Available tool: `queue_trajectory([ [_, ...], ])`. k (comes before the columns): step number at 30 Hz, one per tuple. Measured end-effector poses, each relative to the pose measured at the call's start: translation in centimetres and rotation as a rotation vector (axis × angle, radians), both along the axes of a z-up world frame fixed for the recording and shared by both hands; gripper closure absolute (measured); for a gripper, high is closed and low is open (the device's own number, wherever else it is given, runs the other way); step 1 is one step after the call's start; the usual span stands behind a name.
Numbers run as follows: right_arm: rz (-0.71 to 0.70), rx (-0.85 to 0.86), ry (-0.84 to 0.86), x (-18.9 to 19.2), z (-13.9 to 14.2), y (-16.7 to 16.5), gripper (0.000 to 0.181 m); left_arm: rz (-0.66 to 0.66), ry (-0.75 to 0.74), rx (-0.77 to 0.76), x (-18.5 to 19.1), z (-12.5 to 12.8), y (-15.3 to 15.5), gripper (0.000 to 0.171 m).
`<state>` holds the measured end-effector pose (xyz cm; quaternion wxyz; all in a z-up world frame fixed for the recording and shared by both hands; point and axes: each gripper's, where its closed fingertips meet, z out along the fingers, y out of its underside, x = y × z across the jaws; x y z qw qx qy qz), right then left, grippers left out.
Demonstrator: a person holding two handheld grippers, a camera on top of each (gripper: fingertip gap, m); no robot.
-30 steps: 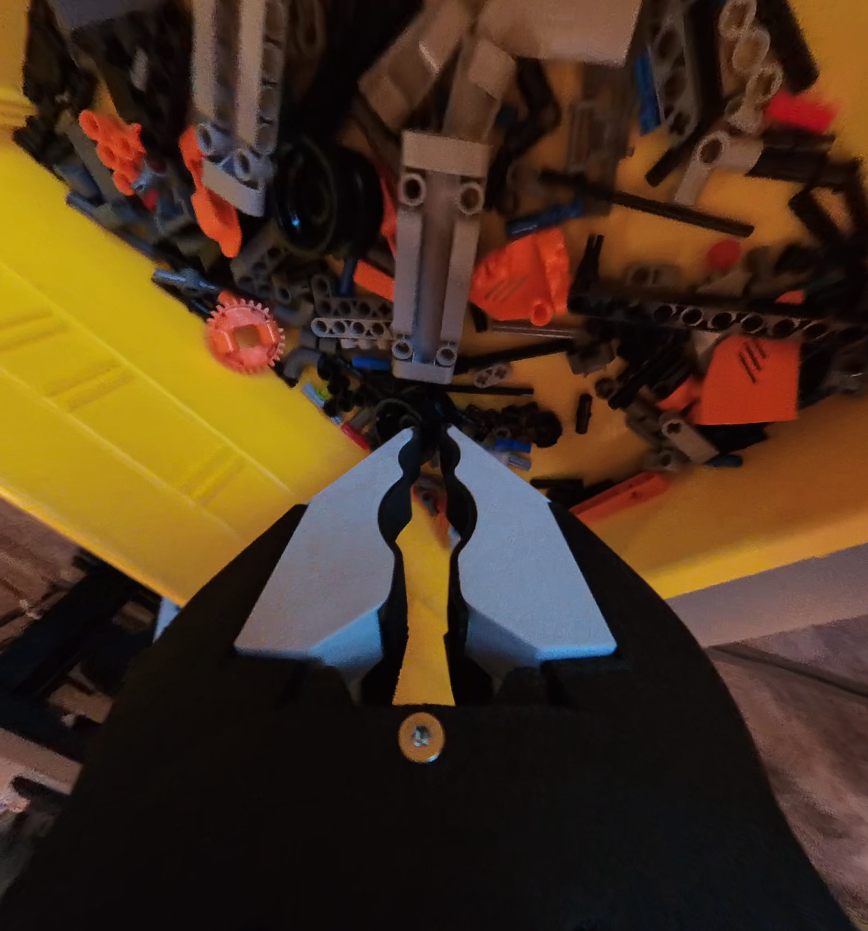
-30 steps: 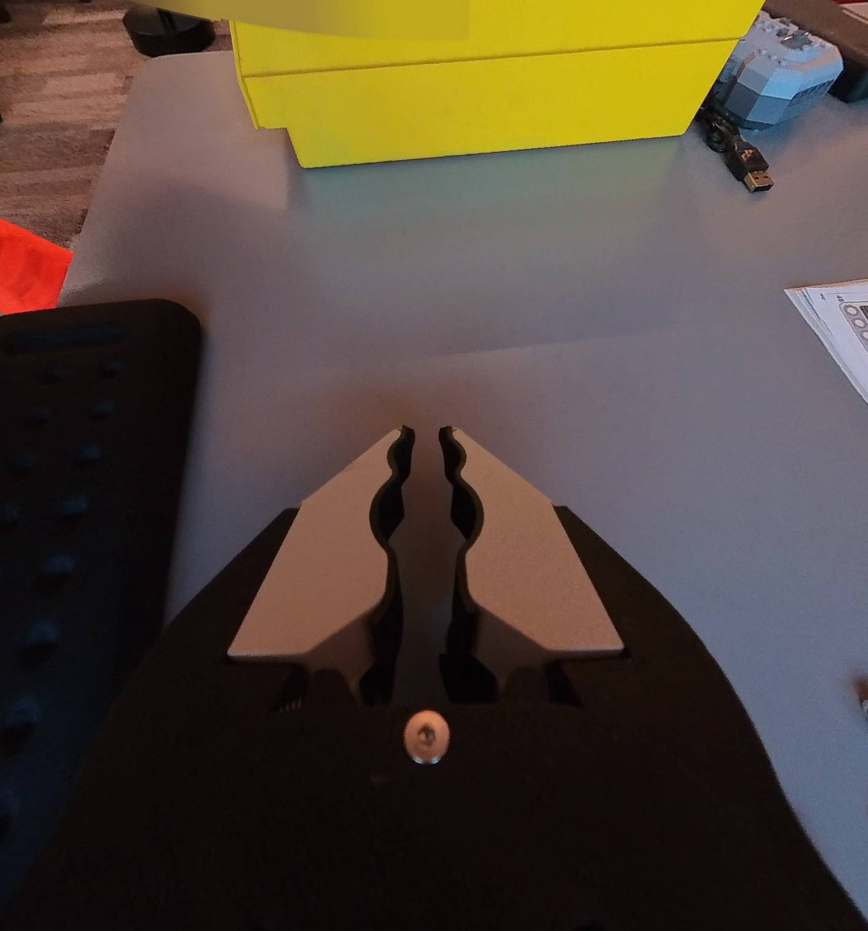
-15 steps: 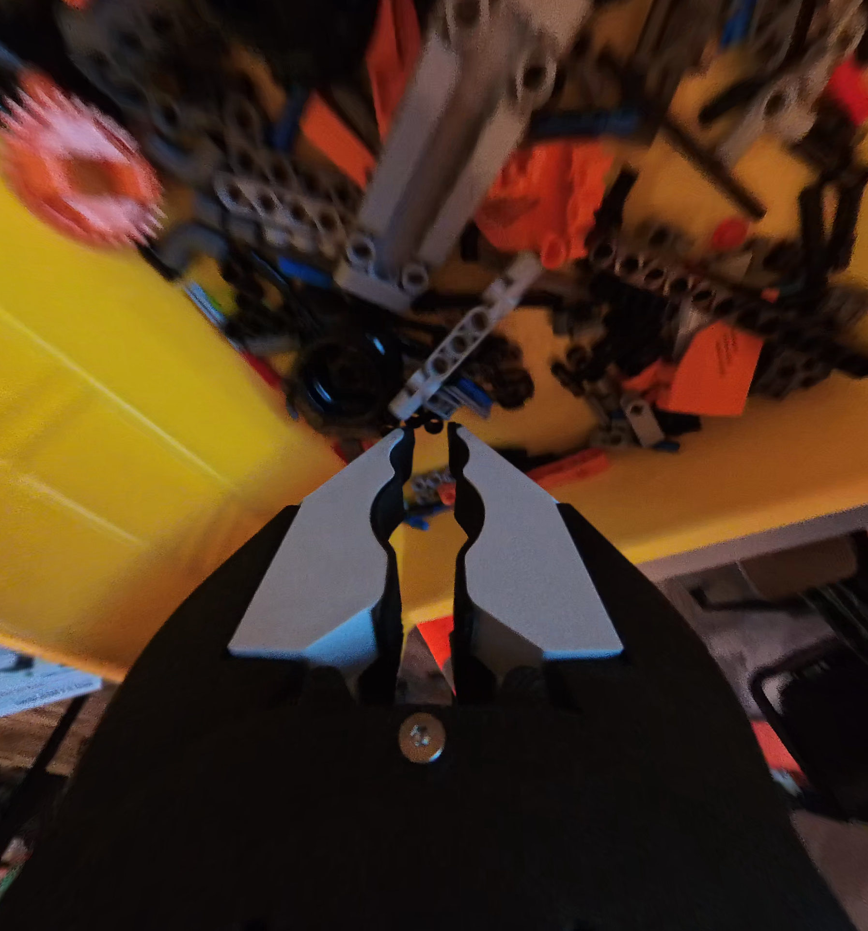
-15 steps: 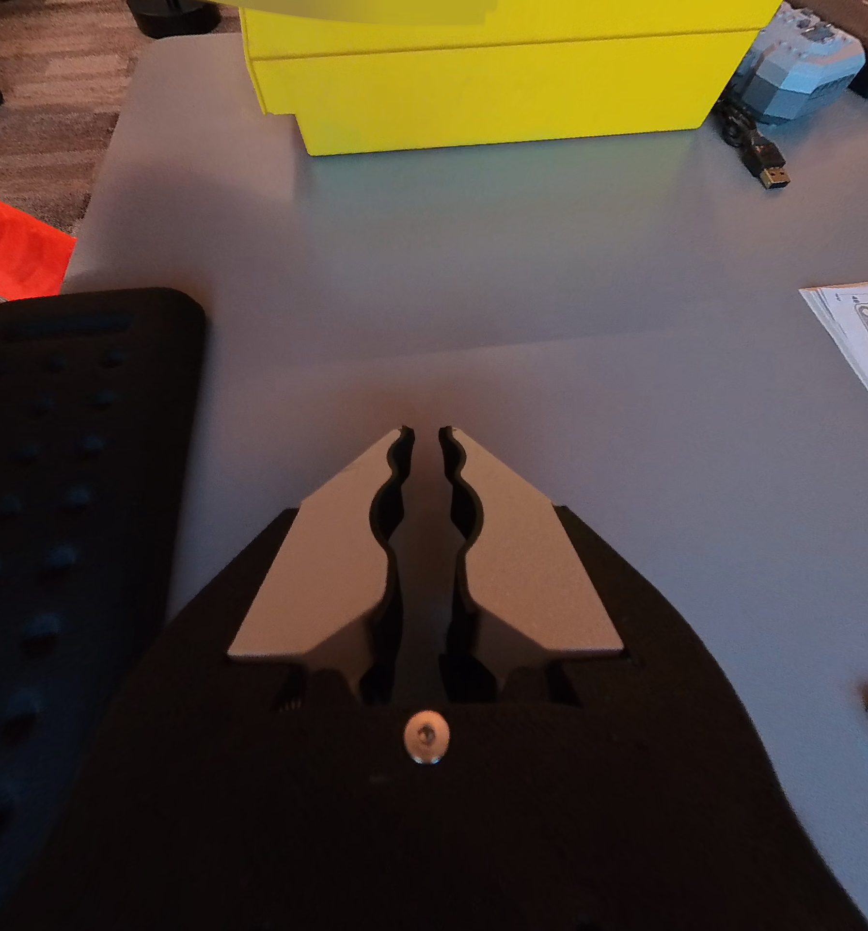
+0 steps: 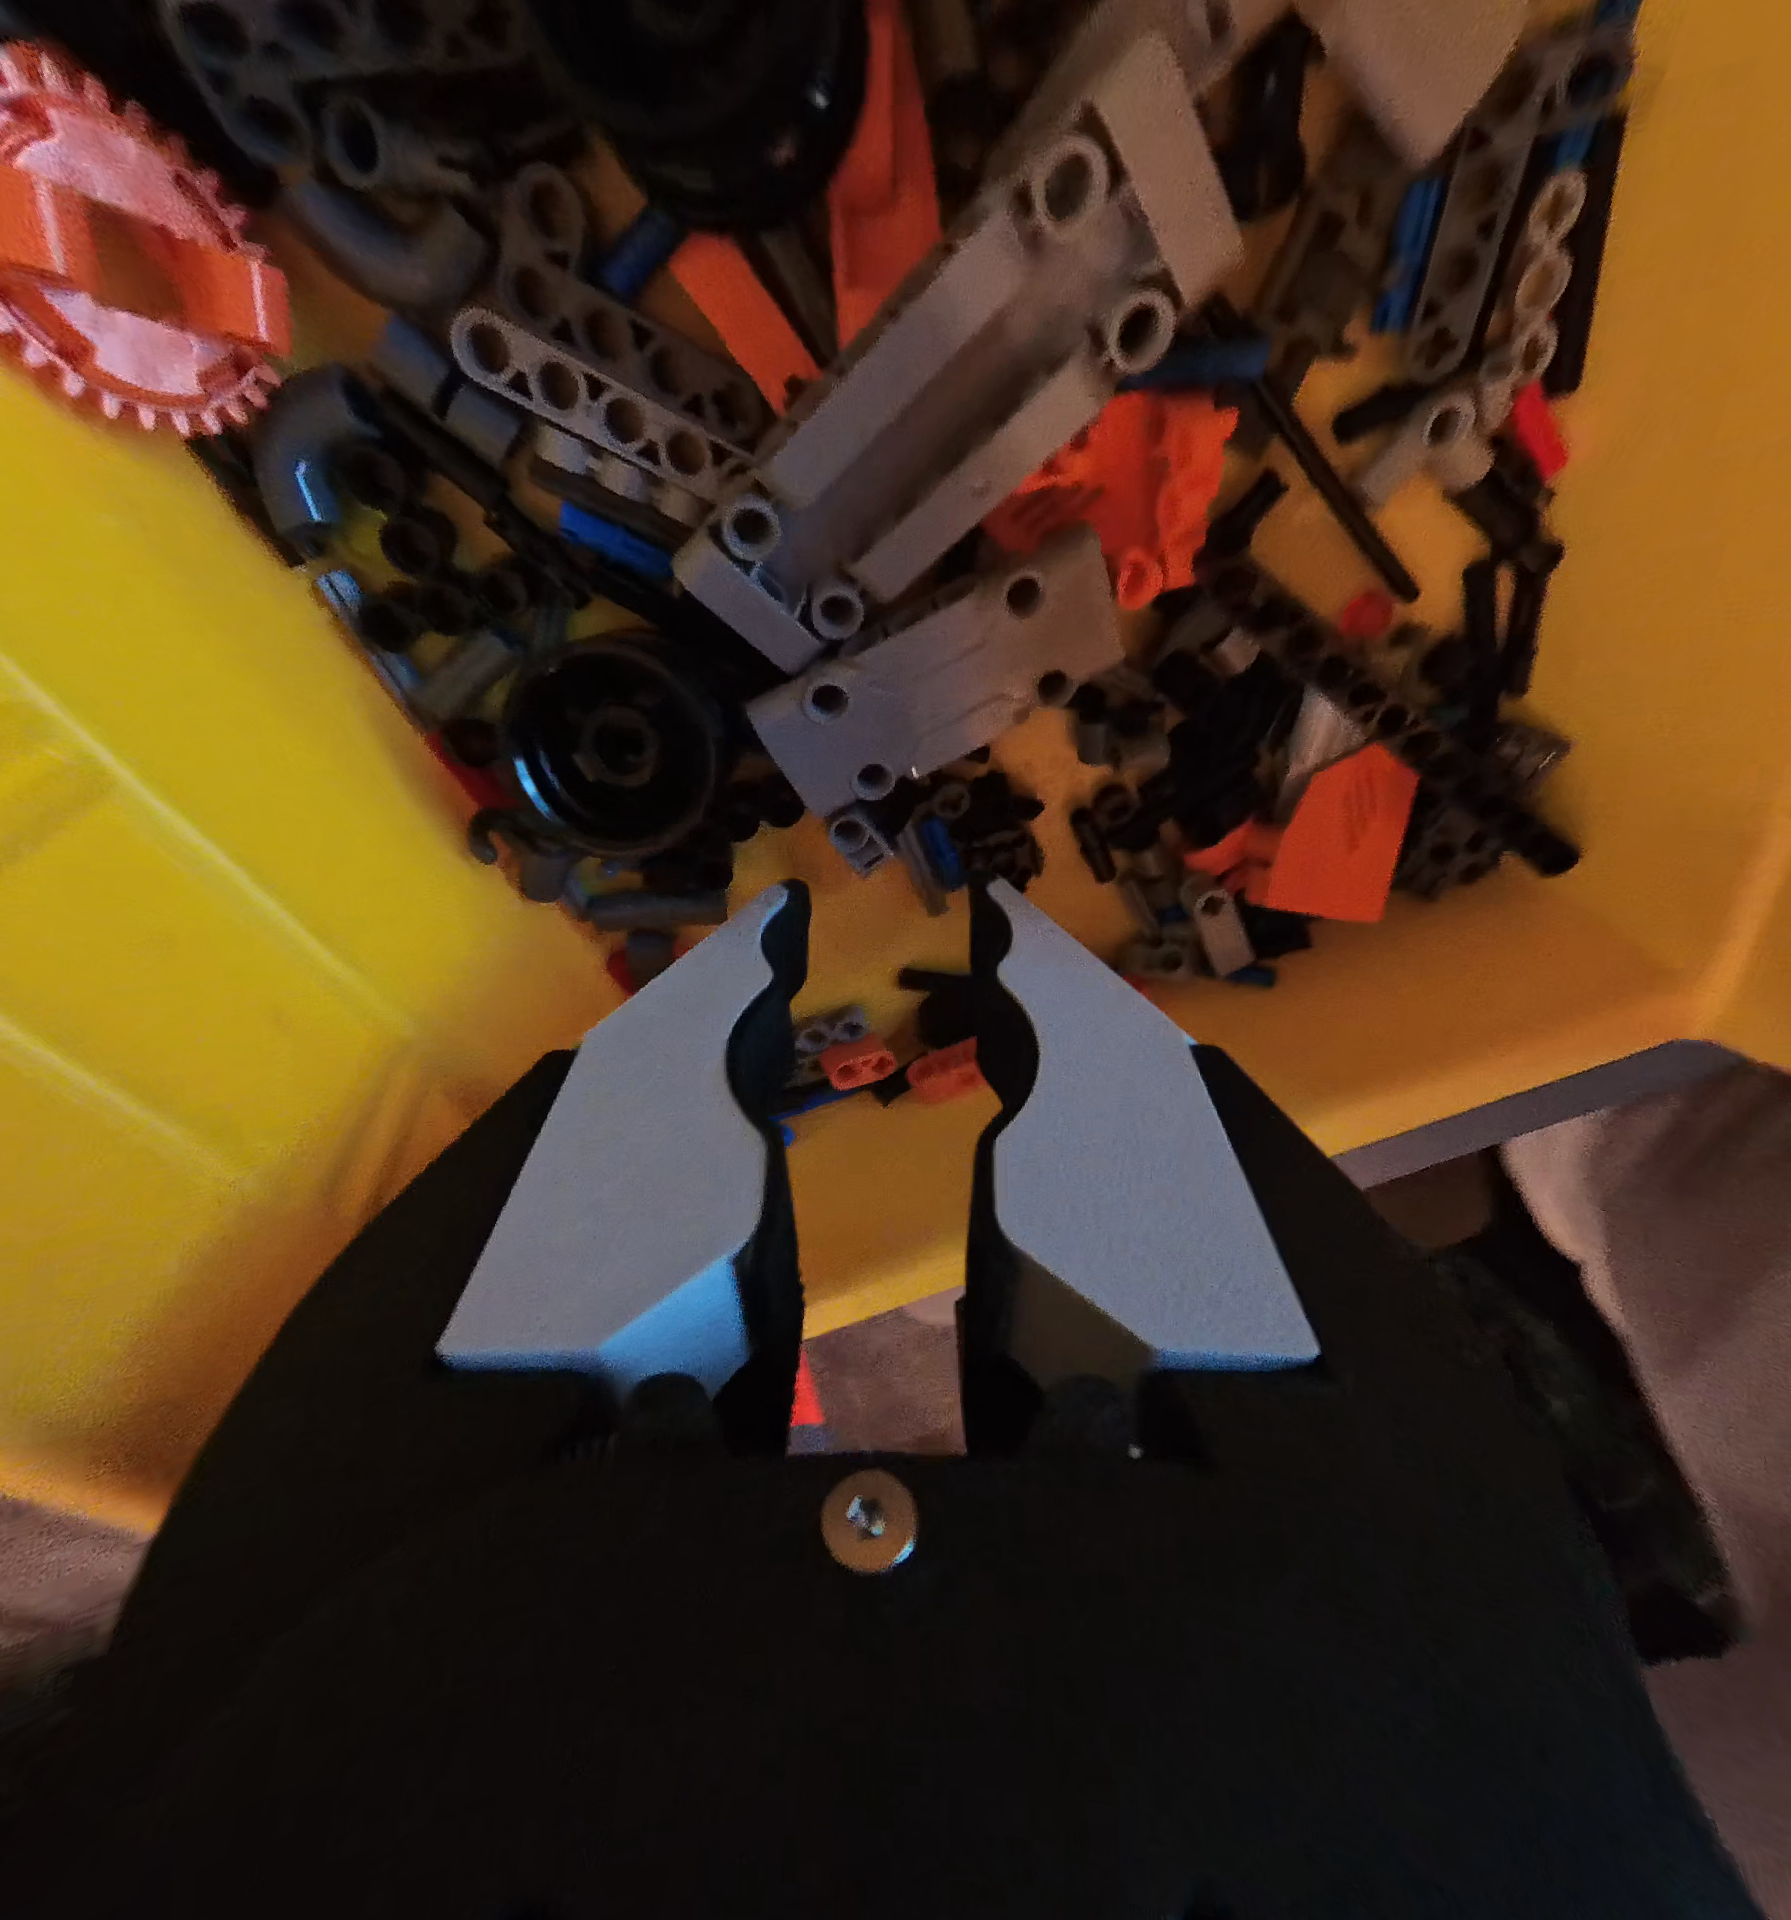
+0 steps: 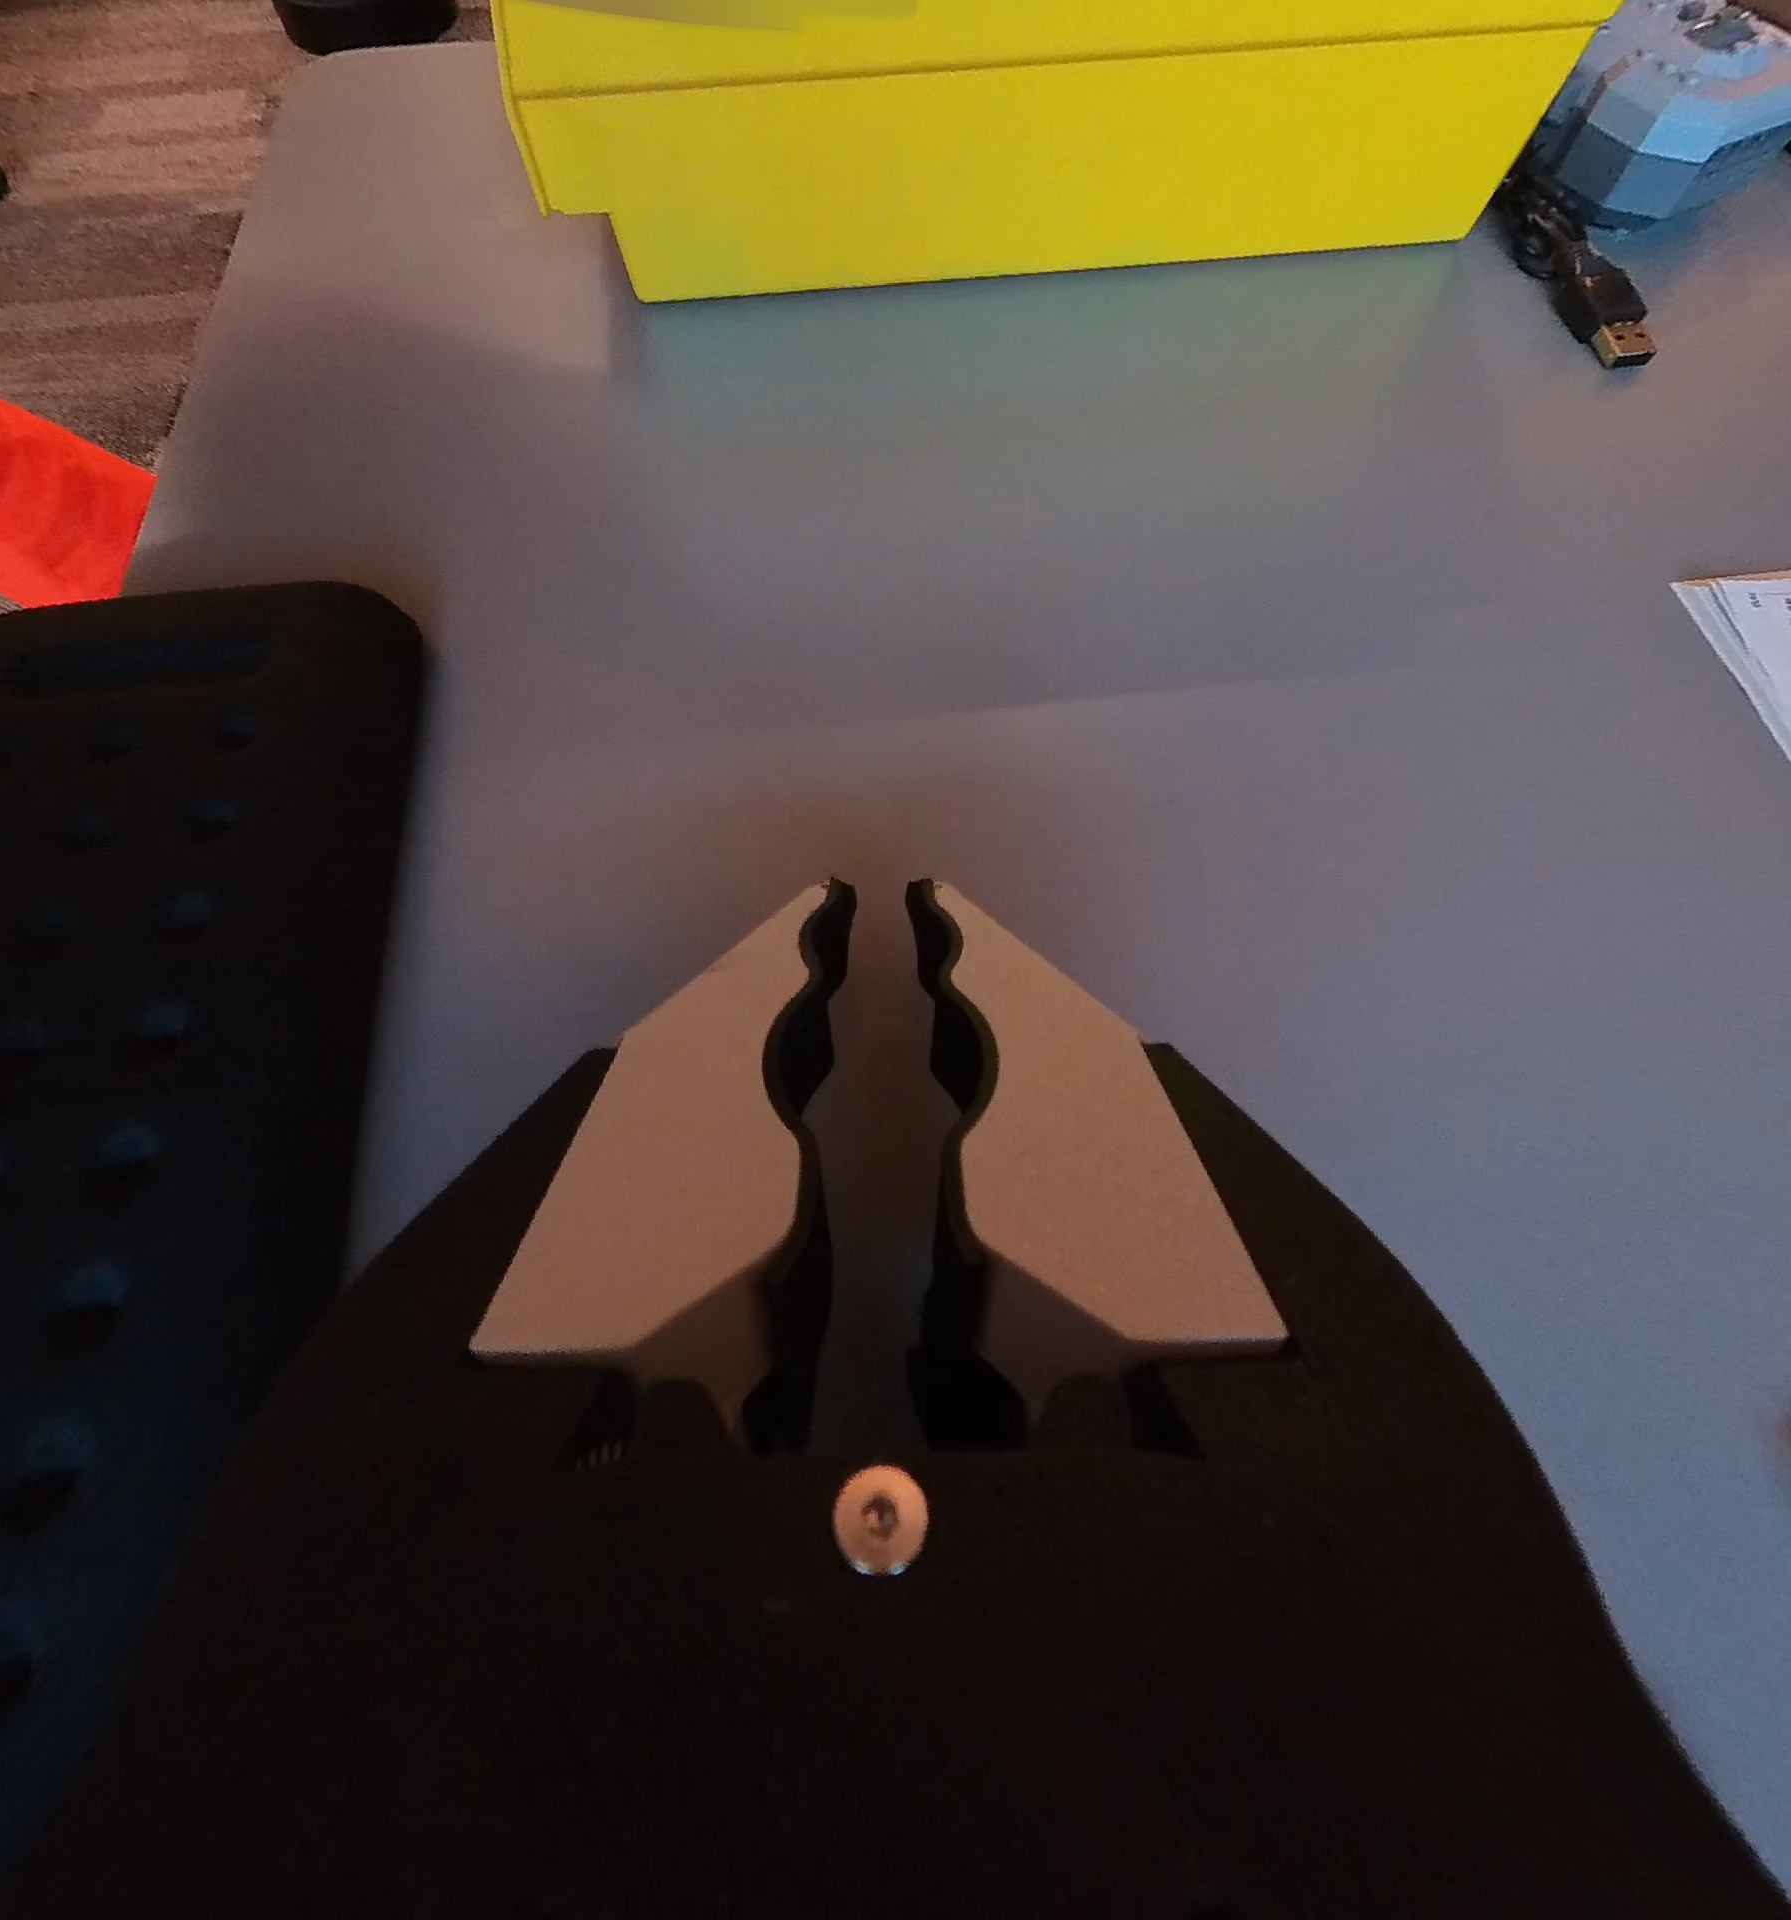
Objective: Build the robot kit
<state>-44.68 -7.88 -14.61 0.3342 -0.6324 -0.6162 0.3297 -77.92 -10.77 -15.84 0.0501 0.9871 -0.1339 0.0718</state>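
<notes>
left tongs (image 5: 889, 902) gape wide, empty, tilted down into the yellow bin (image 5: 174, 935); a grey panel piece (image 5: 932, 691) lies just beyond the tips. right tongs (image 6: 880, 885) stand narrowly parted, empty, low over the grey surface (image 6: 1130, 582).

left claw (image 5: 889, 904) | black body, grey wavy-edged fingers (silver screw)

bin (image 5: 143, 935) yellow | gear (image 5: 91, 260) orange-red | wheel (image 5: 616, 743) black | panels (image 5: 932, 686) light grey | table (image 6: 1078, 582) grey | mat (image 6: 143, 935) black, dotted with bumps
</notes>
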Motion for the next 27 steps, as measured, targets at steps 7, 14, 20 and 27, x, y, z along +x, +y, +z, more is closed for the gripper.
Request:
queue_trajectory([
  [7,0.007,0.011,-0.013,0.0,-0.2,-0.2,0.169,0.006,0.022,0.083,-0.5,-0.2,1.3,0.162],
  [14,0.011,0.006,-0.014,0.1,-0.2,-0.2,0.169,-0.014,0.012,0.074,-0.9,-0.1,0.3,0.165],
  [20,0.020,0.017,-0.026,0.1,-0.4,-0.4,0.169,0.064,-0.363,0.247,2.5,4.7,0.5,0.166],
  [27,-0.007,0.147,-0.008,0.7,0.5,-0.6,0.170,-0.045,-0.791,0.281,10.5,11.4,-0.6,0.165],
])
